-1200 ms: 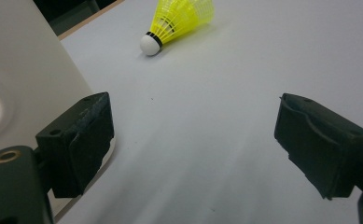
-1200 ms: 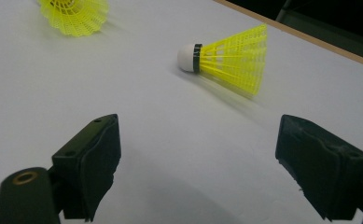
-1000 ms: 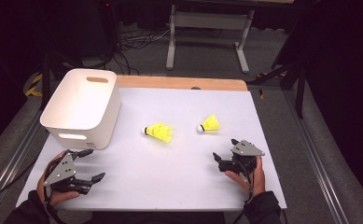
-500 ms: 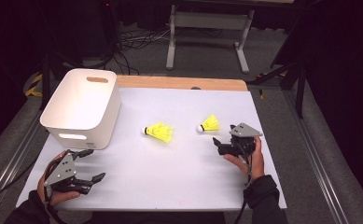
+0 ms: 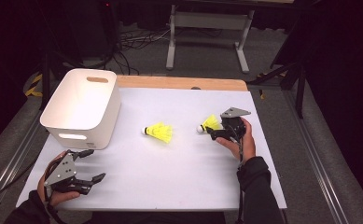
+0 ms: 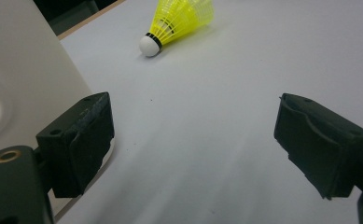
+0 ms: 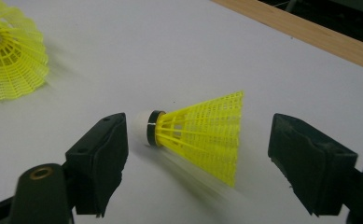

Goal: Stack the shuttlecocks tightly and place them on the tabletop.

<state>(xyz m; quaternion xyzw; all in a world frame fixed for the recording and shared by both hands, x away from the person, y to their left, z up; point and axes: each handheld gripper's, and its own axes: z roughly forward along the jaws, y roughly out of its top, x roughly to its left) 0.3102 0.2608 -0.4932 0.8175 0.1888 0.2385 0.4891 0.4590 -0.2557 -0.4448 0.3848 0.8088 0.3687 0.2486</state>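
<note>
Two yellow shuttlecocks lie on the white table. The right shuttlecock lies on its side between the jaws of my right gripper. The jaws have just been closing; one pad stands close by the white cork and the other is still apart from the skirt, so the gripper is open. The middle shuttlecock lies free. My left gripper rests open and empty at the front left, beside the white bin.
The white bin has a handle slot and stands at the left of the table. A wooden strip runs along the far edge. Beyond it are dark floor, cables and a metal stand.
The right hand has moved away from me up the table to the right shuttlecock, which now lies between its jaws. The left hand has stayed put.
</note>
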